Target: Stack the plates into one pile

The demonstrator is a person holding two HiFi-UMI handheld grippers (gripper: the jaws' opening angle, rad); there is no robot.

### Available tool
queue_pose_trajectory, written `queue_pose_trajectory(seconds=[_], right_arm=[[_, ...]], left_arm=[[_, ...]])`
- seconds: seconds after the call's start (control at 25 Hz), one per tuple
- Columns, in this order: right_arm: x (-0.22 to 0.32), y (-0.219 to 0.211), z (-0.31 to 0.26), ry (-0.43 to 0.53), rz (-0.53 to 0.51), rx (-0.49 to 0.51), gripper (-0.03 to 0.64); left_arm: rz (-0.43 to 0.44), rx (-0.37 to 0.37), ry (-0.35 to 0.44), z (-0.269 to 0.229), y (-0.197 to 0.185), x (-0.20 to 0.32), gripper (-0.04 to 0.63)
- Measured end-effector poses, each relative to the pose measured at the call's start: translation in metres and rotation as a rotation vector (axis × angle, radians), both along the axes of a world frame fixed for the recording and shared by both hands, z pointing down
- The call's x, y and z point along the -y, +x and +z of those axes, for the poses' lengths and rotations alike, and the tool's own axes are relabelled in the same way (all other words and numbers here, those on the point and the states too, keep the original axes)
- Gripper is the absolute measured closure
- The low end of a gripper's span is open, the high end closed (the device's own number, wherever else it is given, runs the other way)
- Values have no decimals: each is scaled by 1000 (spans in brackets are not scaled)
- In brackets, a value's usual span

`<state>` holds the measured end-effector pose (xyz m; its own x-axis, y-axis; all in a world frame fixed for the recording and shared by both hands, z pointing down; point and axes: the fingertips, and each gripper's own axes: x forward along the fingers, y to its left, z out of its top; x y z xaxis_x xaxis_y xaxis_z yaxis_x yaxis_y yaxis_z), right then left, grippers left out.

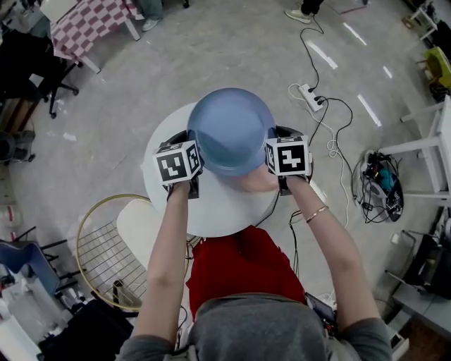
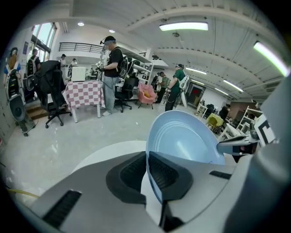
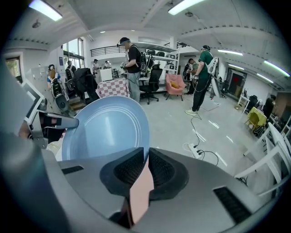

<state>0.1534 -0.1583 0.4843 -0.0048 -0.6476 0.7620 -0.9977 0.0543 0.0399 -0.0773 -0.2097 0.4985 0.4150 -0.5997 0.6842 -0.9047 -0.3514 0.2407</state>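
A light blue plate (image 1: 231, 130) hangs in the air over the round white table (image 1: 211, 211), held by its two opposite rims. My left gripper (image 1: 196, 156) is shut on its left rim, and in the left gripper view the rim (image 2: 186, 136) runs edge-on between the black pads (image 2: 168, 170). My right gripper (image 1: 270, 155) is shut on the right rim, the plate (image 3: 104, 127) tilting away to the left. A pink plate (image 1: 257, 182) lies on the table below, mostly hidden; it shows through the gap under the right jaws (image 3: 140, 193).
A wire-frame chair with a white seat (image 1: 106, 247) stands close to the table's left. A power strip with cables (image 1: 310, 95) lies on the floor at the right, next to a white frame (image 1: 430, 141). A checked table (image 1: 91, 21) stands far left, and people (image 2: 111, 73) stand beyond.
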Motion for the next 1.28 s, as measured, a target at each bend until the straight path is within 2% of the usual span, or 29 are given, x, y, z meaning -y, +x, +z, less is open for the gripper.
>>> queue_pose_trajectory(seconds=[0.32,0.6,1.04,1.28], right_arm=[[-56,58,7,-17,148,18,565],[-94,83,28,-61,248,42,565],[-115,90,60,-135,313,64,564],[-114,94,70,-159,310,68,563]], left_arm=[[153,26,-13,3,69,-21,563],[254,55,-51,17,103,-35,563],[323,98,-117,52,115,-46,563],[323,130,-131,61,120,-42,561]])
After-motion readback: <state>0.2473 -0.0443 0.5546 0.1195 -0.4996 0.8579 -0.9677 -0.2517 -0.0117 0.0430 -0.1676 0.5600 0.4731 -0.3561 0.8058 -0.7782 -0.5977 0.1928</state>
